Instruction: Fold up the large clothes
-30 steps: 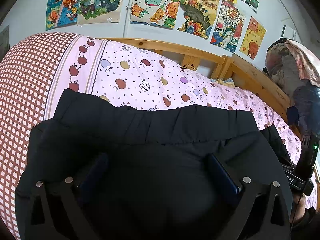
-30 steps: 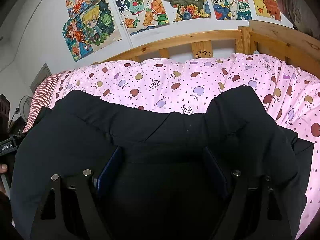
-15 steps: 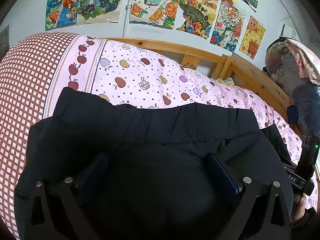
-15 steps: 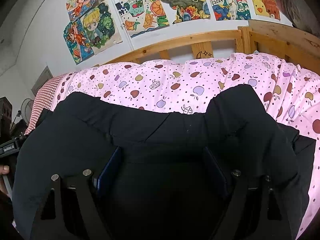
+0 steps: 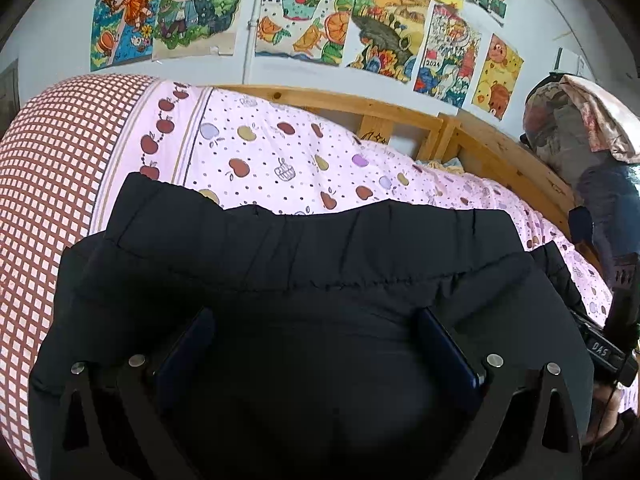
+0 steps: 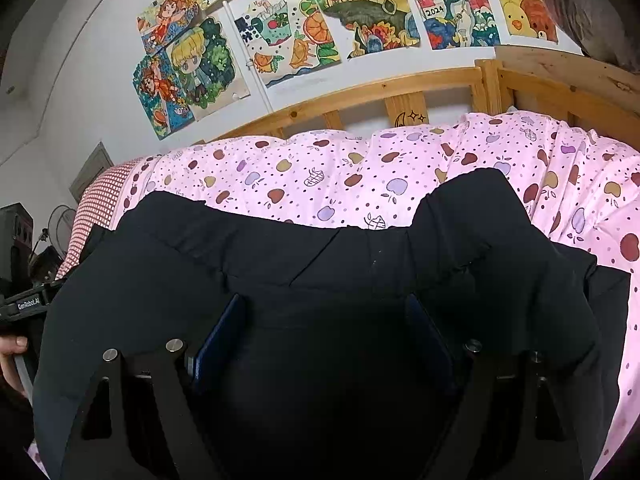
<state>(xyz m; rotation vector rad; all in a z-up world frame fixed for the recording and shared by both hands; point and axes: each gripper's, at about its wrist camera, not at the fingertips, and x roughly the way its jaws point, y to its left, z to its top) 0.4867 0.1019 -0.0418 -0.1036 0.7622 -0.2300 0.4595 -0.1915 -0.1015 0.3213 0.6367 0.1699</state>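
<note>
Both grippers, L [image 5: 316, 344] & R [image 6: 324, 332], level over bed [image 5: 280, 160]; jaws wide, black garment [image 5: 320, 248] apparently draped between.

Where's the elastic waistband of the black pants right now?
In the left wrist view, the waistband runs across the middle, just beyond the left claw, lying on the pink apple-print quilt.

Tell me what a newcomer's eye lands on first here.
The black garment fills the lower half of both views, spread on the pink apple-print quilt, with the open left gripper and right gripper over it. Above the wooden bed rail, bright drawings cover the wall.
</note>
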